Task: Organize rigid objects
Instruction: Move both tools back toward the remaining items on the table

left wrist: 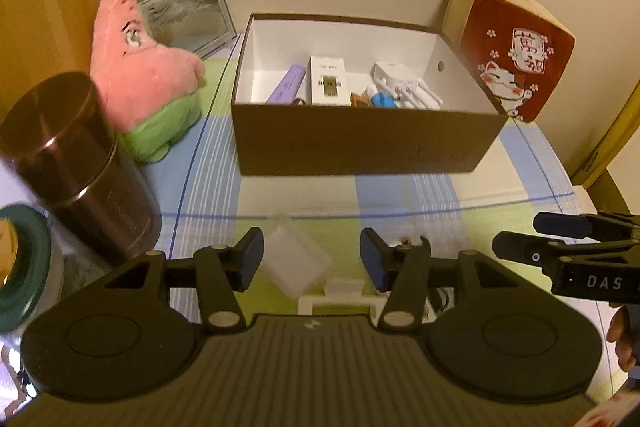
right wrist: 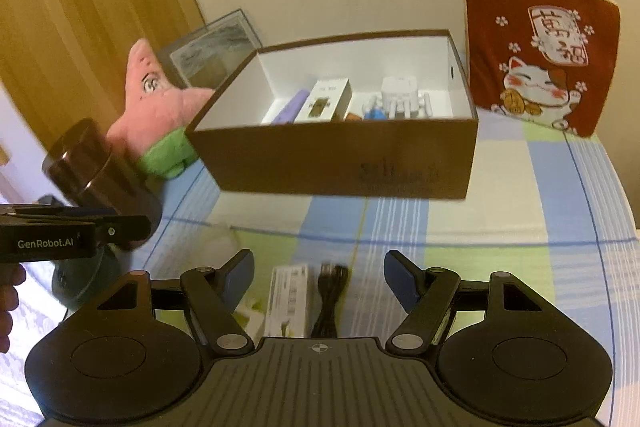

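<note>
A brown cardboard box [left wrist: 360, 147] with white inner walls stands at the back of the table; it also shows in the right wrist view [right wrist: 340, 163]. Inside lie a white carton [left wrist: 328, 81], a purple item [left wrist: 286, 89], a white adapter with cables [left wrist: 400, 83] and small blue and orange pieces. My left gripper [left wrist: 312, 261] is open and empty above a clear plastic case [left wrist: 296, 263]. My right gripper [right wrist: 320, 277] is open and empty above a white packet [right wrist: 288, 301] and a black cable [right wrist: 330, 299].
A pink starfish plush [left wrist: 140, 67], a dark metal tin [left wrist: 72, 163], a green-rimmed jar [left wrist: 20, 267] and a framed picture [left wrist: 188, 11] stand at the left. A red lucky-cat cushion [left wrist: 516, 55] leans on the wall at the right. The checked tablecloth [left wrist: 500, 187] lies under glass.
</note>
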Demonstrator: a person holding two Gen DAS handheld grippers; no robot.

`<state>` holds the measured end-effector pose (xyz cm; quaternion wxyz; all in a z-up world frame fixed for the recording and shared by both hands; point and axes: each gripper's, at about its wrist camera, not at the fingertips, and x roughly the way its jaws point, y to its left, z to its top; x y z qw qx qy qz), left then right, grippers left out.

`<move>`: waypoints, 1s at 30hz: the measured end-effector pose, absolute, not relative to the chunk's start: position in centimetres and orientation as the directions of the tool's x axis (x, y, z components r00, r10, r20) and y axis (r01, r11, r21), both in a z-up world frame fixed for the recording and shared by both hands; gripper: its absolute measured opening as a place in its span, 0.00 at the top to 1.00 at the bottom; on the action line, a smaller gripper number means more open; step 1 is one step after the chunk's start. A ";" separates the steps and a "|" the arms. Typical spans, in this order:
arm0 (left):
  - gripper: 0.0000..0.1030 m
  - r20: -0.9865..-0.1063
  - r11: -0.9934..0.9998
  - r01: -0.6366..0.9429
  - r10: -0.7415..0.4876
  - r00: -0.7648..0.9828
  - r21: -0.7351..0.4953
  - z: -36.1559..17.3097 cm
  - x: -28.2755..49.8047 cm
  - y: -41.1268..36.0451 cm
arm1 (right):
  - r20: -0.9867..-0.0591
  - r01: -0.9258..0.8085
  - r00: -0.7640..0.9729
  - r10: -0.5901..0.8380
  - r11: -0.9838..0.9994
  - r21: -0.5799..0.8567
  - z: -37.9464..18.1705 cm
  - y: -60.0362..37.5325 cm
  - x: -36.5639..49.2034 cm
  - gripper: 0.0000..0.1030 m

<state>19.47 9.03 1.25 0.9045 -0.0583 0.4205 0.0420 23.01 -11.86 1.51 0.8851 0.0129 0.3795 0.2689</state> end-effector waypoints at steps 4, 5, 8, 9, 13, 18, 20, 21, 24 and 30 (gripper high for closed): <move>0.50 -0.773 0.989 -0.128 0.027 0.634 -0.071 0.8 17.7 8.8 | -0.679 -0.465 0.557 0.479 0.857 0.223 0.9 -12.2 21.5 0.33; 0.50 -0.775 0.989 -0.130 0.028 0.631 -0.070 0.7 17.4 8.8 | -0.682 -0.466 0.554 0.478 0.857 0.222 0.8 -12.2 21.2 0.33; 0.50 -0.783 0.989 -0.135 0.032 0.621 -0.066 0.3 16.2 8.8 | -0.690 -0.469 0.546 0.476 0.856 0.220 0.6 -12.3 20.3 0.33; 0.50 -0.786 0.988 -0.137 0.033 0.617 -0.066 0.1 15.9 8.7 | -0.691 -0.470 0.543 0.476 0.855 0.219 0.5 -12.3 20.0 0.33; 0.50 -0.795 0.988 -0.136 0.027 0.606 -0.069 -0.3 14.9 8.5 | -0.698 -0.476 0.536 0.475 0.853 0.214 0.3 -12.3 19.0 0.33; 0.50 -0.806 0.988 -0.135 0.019 0.592 -0.076 -0.9 13.8 8.1 | -0.711 -0.477 0.525 0.469 0.853 0.211 -0.3 -12.2 18.0 0.33; 0.50 -0.810 0.988 -0.136 0.019 0.586 -0.075 -1.2 13.5 8.0 | -0.718 -0.479 0.518 0.465 0.853 0.207 -0.7 -12.2 17.6 0.33; 0.50 -0.812 0.988 -0.135 0.020 0.583 -0.073 -1.4 13.3 7.9 | -0.722 -0.480 0.514 0.463 0.853 0.205 -0.8 -12.1 17.5 0.33; 0.50 -0.822 0.988 -0.136 0.018 0.570 -0.073 -1.9 12.9 7.6 | -0.733 -0.481 0.503 0.458 0.853 0.203 -1.3 -12.1 17.2 0.33; 0.50 -0.832 0.988 -0.130 0.005 0.554 -0.081 -2.6 12.3 6.9 | -0.744 -0.487 0.488 0.457 0.850 0.203 -1.9 -11.9 16.6 0.33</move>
